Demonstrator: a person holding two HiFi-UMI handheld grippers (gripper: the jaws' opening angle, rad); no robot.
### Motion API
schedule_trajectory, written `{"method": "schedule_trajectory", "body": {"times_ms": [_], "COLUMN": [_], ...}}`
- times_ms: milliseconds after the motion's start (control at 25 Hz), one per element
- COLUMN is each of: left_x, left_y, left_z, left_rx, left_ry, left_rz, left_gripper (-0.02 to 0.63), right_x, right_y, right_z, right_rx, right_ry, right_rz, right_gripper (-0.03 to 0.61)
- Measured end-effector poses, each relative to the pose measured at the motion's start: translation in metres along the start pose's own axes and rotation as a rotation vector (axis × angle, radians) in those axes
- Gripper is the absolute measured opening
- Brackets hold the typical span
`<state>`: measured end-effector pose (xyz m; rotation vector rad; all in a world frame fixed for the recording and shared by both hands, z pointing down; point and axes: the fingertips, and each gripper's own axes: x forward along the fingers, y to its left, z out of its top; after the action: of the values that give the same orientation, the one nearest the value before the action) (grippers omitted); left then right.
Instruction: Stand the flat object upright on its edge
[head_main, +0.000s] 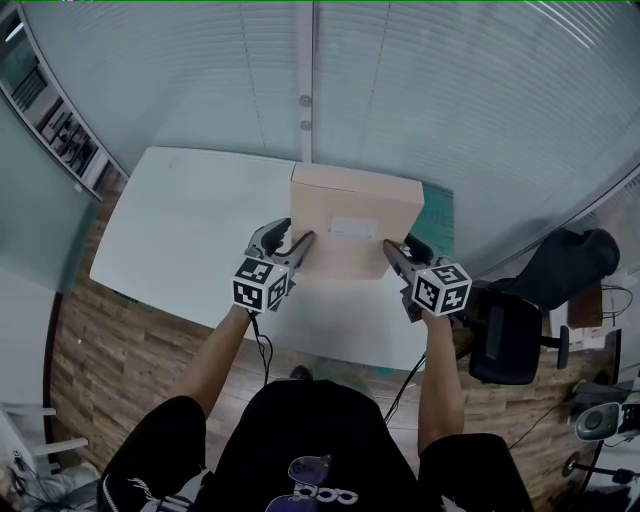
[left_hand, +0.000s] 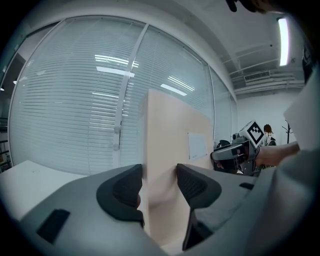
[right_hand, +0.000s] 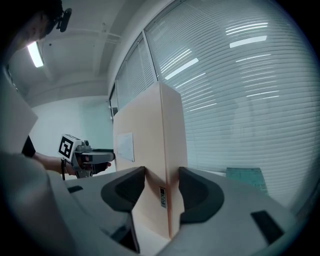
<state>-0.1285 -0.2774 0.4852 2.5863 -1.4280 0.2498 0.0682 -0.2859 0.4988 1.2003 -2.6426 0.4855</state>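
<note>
A flat tan cardboard box (head_main: 355, 225) with a white label stands upright on its long edge on the white table (head_main: 170, 240). My left gripper (head_main: 300, 242) grips its left end and my right gripper (head_main: 393, 246) its right end. In the left gripper view the box (left_hand: 170, 145) rises between the two dark pads (left_hand: 125, 189), and both pads press on its faces. The right gripper view shows the same: the box's narrow end (right_hand: 167, 135) is pinched in my right gripper (right_hand: 162, 189). Each view also catches the other gripper across the box.
Window blinds (head_main: 420, 90) run close behind the table. A green mat (head_main: 441, 222) lies at the table's far right behind the box. A black office chair (head_main: 510, 335) stands right of the table, and wooden floor (head_main: 110, 340) shows in front.
</note>
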Motion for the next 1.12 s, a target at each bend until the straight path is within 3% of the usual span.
{"method": "schedule_trajectory", "body": {"times_ms": [1120], "left_x": [0.081], "left_y": [0.011], "left_z": [0.025], "left_rx": [0.026], "left_ry": [0.017], "left_rz": [-0.054], "left_gripper": [0.238], "right_x": [0.017], "right_y": [-0.062], "right_z": [0.027], "right_rx": [0.013], "right_ry": [-0.04], "right_rz": [-0.117], "right_gripper": [0.227]}}
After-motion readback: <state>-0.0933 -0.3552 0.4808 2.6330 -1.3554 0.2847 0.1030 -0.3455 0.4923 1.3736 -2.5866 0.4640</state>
